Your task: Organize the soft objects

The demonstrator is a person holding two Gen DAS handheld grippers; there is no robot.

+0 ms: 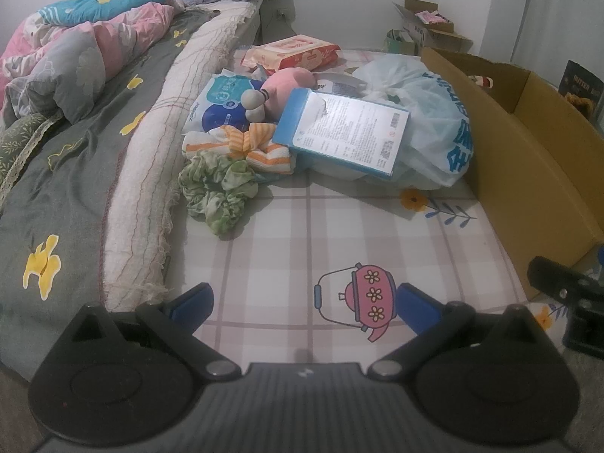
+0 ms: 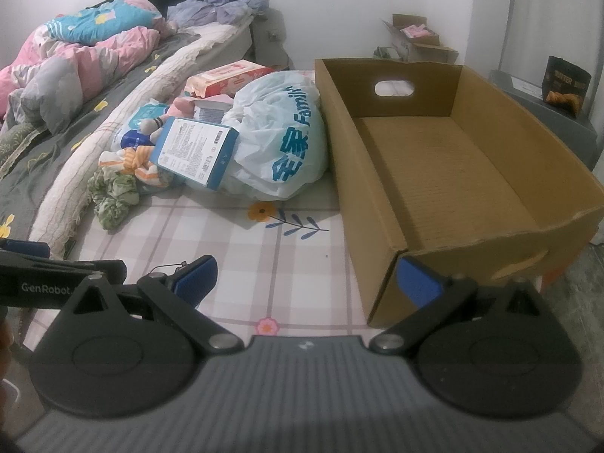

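Soft objects, among them the green scrunchie [image 1: 217, 188] and striped cloth [image 1: 245, 147], lie heaped far-left on the bed beside the empty cardboard box [image 2: 434, 173], apparently their destination, while the left gripper [image 1: 304, 300] and right gripper [image 2: 305, 283] hover near, wide open, holding nothing.

Crumpled quilt [image 1: 64, 45] on bed; small open carton [image 2: 415, 39] by wall; dark snack bag [image 2: 566, 85].

The blue box [image 1: 341, 132] is covering part of the pink plush toy [image 1: 290, 87] and the white plastic bag [image 1: 426, 113]. The frame edge is cropping the cardboard box [image 1: 528, 143]; the blue box's print is staying illegible.
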